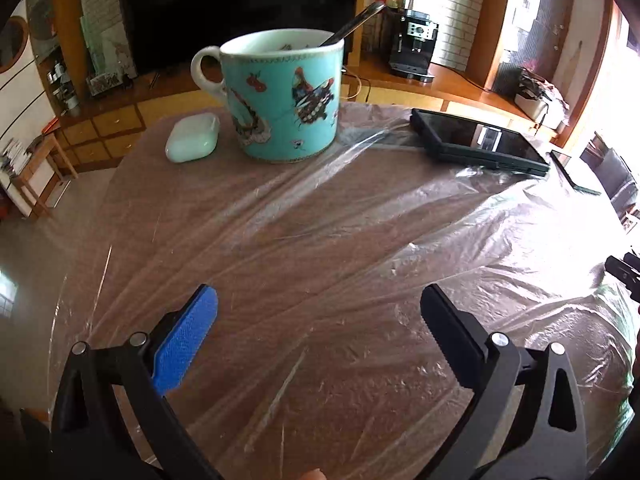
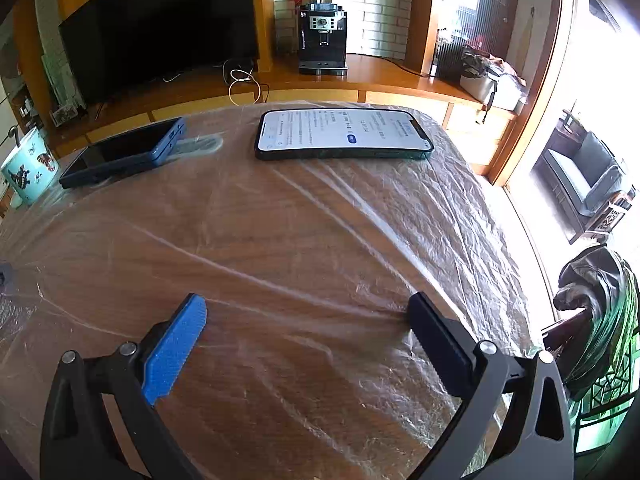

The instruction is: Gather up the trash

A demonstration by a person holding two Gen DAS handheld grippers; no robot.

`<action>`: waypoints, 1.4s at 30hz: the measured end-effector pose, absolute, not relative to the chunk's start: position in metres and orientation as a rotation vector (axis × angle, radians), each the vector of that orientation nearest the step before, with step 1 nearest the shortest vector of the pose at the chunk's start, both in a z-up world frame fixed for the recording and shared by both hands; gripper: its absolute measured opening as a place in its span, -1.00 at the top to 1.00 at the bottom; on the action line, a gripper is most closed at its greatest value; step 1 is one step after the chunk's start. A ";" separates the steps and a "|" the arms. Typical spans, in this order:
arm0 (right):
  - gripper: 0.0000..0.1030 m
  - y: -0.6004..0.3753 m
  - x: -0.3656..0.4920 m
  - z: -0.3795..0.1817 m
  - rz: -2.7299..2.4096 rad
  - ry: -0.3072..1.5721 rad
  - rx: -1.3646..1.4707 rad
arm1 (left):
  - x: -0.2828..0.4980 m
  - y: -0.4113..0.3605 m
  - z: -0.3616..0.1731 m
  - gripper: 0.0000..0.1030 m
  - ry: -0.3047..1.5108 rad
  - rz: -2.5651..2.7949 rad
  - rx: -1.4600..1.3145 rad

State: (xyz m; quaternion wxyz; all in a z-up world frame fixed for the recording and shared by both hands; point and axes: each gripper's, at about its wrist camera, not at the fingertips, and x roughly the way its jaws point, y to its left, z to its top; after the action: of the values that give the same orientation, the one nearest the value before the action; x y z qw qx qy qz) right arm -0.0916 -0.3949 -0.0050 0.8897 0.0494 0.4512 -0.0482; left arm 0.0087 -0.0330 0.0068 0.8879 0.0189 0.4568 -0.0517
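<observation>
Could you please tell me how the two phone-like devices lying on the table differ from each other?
The phone has its screen lit, showing text; the dark device has a black, unlit screen. The phone lies toward the table's far middle edge, while the dark device lies further left, nearer the teal mug. The dark device looks thicker, with a blue side. Both lie flat, screen up, on the clear plastic sheet.

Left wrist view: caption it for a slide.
Open left claw above plastic-covered table, facing butterfly mug with spoon.

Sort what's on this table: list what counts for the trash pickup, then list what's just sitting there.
For the job:
- clear plastic sheet spread over the table, likely the trash
- left tool, open
- right tool, open

Just lying about:
- mug with spoon
- earbud case
- dark device
- lit phone
</observation>
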 end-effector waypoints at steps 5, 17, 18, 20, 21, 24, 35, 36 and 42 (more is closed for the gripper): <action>-0.93 -0.394 -0.092 -0.005 -0.114 0.942 0.096 | 0.012 -0.038 0.005 -0.97 0.958 -0.106 0.067; -0.93 -0.394 -0.092 -0.004 -0.116 0.943 0.094 | 0.012 -0.037 0.004 -0.97 0.958 -0.105 0.066; -0.93 -0.394 -0.092 -0.004 -0.116 0.942 0.094 | 0.012 -0.037 0.004 -0.97 0.958 -0.105 0.066; -0.93 -0.394 -0.092 -0.004 -0.116 0.942 0.094 | 0.012 -0.037 0.004 -0.97 0.958 -0.105 0.066; -0.93 -0.394 -0.092 -0.004 -0.116 0.943 0.094 | 0.012 -0.037 0.004 -0.97 0.958 -0.105 0.066; -0.93 -0.394 -0.092 -0.004 -0.116 0.943 0.094 | 0.012 -0.037 0.004 -0.97 0.959 -0.105 0.066; -0.93 -0.395 -0.092 -0.004 -0.116 0.943 0.094 | 0.012 -0.037 0.004 -0.97 0.959 -0.105 0.066; -0.93 -0.395 -0.092 -0.004 -0.116 0.943 0.094 | 0.012 -0.037 0.004 -0.97 0.959 -0.105 0.066; -0.93 -0.394 -0.093 -0.004 -0.116 0.943 0.094 | 0.012 -0.037 0.004 -0.97 0.959 -0.105 0.066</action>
State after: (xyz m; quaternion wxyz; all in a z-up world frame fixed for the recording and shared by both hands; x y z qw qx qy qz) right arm -0.0929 -0.3945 -0.0040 0.8883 0.0452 0.4537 -0.0559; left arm 0.0125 -0.0370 0.0043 0.8855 0.0316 0.4609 -0.0506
